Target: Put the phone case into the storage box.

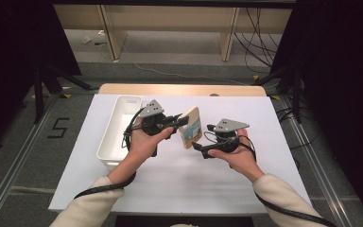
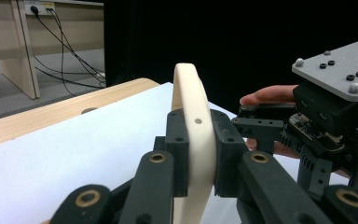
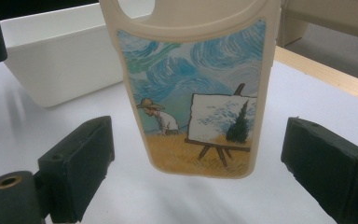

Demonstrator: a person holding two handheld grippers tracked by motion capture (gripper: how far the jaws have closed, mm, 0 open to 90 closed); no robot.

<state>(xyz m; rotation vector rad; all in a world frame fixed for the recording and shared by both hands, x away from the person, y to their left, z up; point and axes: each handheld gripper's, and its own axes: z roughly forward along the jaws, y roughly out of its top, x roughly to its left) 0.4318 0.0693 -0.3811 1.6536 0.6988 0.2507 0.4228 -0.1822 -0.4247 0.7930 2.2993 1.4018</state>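
Phone case [image 1: 191, 127] clamped edge-on in my left gripper [image 1: 177, 122] above the table [image 1: 179, 184], right gripper [image 1: 199, 147] jaws wide, seemingly clear of it.

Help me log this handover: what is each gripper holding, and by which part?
The left gripper clamps the phone case by its thin side edge. The right gripper holds nothing; its jaws stand open either side of the case.

Wooden counter [image 1: 123, 89] at frame centre, white sheet [image 1: 179, 184] covering it, white bin [image 1: 118, 127] on the sheet's left
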